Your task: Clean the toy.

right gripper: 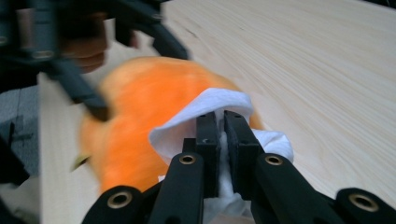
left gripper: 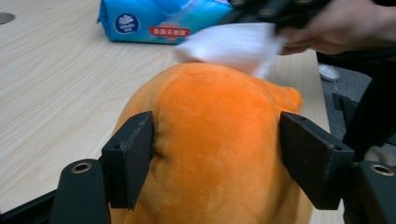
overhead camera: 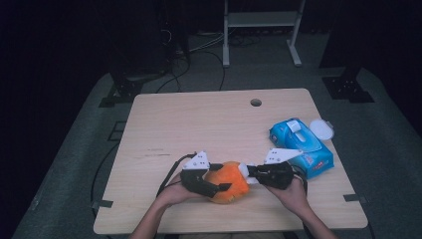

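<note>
Orange plush toy [overhead camera: 228,182] sat on the desk [overhead camera: 199,124] near its front edge, between the two grippers. Left gripper [overhead camera: 206,185] had it clamped: in the left gripper view the two black fingers [left gripper: 130,158] pressed into the toy's sides, fabric bulging between them, so they were held apart by the toy's width. Left hand [overhead camera: 174,194] was behind that gripper at the desk's front edge.

Right gripper [overhead camera: 256,173] came in from the right, fingers nearly pressed together and pinching a white tissue [right gripper: 205,112]. In the right gripper view the tissue was folded over the fingertips and lay against the top of the toy. In the left gripper view the tissue [left gripper: 233,44] was touching the toy's upper far side, blurred. Right hand [overhead camera: 293,191] held that gripper from behind.

Blue tissue pack [overhead camera: 301,147] lay on the desk just right of the right gripper, near the right edge, with a strip of white tissue showing at its top opening. White round lid [overhead camera: 321,130] lay just beside the pack's far right corner, at the desk's edge. Round cable hole [overhead camera: 256,102] was near the desk's far edge, well apart from the toy.
</note>
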`<state>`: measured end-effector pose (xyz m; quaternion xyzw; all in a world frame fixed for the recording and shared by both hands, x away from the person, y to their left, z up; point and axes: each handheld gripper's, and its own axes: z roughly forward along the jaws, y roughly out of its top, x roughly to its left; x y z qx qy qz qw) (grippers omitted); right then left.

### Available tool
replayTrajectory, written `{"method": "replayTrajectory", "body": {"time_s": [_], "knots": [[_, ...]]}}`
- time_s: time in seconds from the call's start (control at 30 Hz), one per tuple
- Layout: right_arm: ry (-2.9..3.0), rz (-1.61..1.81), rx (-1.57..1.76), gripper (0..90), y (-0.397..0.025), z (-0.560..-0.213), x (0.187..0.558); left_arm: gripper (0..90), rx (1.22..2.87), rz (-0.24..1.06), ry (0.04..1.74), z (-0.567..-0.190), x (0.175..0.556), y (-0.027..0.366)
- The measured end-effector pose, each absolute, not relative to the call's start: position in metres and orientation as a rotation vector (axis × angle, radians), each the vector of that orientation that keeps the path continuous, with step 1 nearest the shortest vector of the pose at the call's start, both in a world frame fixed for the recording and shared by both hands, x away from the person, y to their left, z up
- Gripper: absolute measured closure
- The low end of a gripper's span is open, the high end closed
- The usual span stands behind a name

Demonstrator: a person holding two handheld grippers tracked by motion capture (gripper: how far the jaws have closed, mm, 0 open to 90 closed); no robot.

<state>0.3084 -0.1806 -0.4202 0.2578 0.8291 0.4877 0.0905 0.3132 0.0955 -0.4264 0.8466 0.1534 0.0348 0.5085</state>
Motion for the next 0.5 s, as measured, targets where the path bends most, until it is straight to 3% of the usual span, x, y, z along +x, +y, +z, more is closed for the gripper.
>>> {"method": "replayTrajectory", "body": {"time_s": [0.5], "knots": [[2.458,1.459,0.723,83.9,-0.172,-0.414,0.3,27.4,2.075,0.073,0.354,-0.426,0.304,0.085]]}}
